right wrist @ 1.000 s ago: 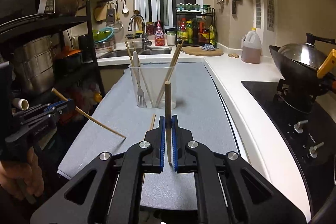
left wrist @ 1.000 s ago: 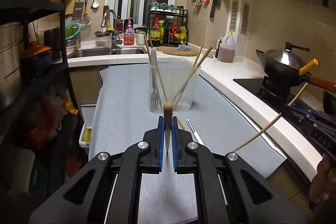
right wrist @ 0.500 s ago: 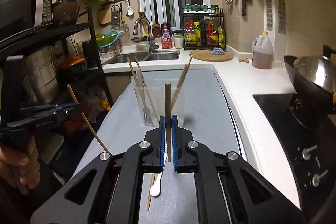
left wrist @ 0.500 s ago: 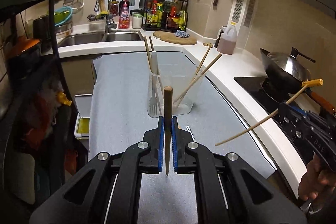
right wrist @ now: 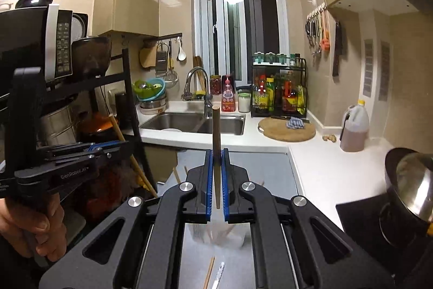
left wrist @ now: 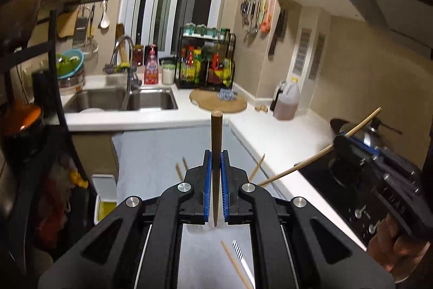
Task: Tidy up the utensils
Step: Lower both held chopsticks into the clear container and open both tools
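Observation:
My left gripper (left wrist: 216, 161) is shut on a brown chopstick (left wrist: 216, 134) that stands upright between its blue pads. My right gripper (right wrist: 216, 160) is shut on a second chopstick (right wrist: 216, 129), also upright. Each gripper shows in the other's view, the right one (left wrist: 360, 151) with its chopstick slanting, the left one (right wrist: 89, 151) at the left edge. The clear utensil holder (right wrist: 216, 234) sits below my right gripper, mostly hidden by it, with a fork and chopsticks inside. Chopstick tips (left wrist: 180, 169) poke up beside my left gripper. A loose chopstick (left wrist: 235, 264) and a striped utensil (left wrist: 242, 259) lie on the grey mat (left wrist: 162, 153).
A double sink (left wrist: 119, 99) and a rack of bottles (left wrist: 205, 67) stand at the back. A round cutting board (left wrist: 216, 100) and an oil jug (left wrist: 286, 102) are on the white counter. A wok (right wrist: 411, 183) sits on the stove at right. A black shelf (right wrist: 81, 104) stands at left.
Both grippers have risen and tilted up with their chopsticks held fast. The utensil holder has dropped below the jaws in both views, and only chopstick tips show above them.

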Action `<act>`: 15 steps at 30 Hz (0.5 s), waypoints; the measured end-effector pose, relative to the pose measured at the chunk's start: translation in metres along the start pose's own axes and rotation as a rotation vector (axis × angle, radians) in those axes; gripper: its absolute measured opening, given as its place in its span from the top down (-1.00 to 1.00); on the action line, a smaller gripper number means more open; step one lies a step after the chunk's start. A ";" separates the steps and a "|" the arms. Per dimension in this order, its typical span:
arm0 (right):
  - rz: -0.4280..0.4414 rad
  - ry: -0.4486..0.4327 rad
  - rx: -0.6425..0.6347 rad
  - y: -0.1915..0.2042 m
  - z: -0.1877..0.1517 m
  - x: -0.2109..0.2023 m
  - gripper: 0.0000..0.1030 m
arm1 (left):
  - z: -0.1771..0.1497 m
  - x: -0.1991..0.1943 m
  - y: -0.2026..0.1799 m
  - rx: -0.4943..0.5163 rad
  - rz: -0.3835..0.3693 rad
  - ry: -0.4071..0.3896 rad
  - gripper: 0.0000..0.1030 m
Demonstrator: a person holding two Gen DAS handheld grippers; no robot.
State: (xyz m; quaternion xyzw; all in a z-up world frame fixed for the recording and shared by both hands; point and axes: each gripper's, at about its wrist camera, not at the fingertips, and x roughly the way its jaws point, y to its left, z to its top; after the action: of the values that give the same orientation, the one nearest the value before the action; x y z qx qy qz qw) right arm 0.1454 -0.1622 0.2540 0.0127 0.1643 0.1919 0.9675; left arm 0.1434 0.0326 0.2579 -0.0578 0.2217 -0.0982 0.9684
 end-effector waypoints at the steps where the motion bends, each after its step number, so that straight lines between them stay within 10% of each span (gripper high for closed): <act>1: 0.003 0.000 0.000 -0.001 0.002 0.008 0.88 | 0.005 0.006 -0.001 0.004 0.005 -0.008 0.87; 15: 0.028 0.214 0.038 -0.018 -0.045 0.122 0.88 | -0.028 0.126 0.015 0.012 0.046 0.180 0.87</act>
State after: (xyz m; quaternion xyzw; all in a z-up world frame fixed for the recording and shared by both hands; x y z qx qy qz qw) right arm 0.2434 -0.1350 0.1715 0.0130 0.2701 0.2023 0.9412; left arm 0.2447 0.0179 0.1775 -0.0377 0.3086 -0.0822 0.9469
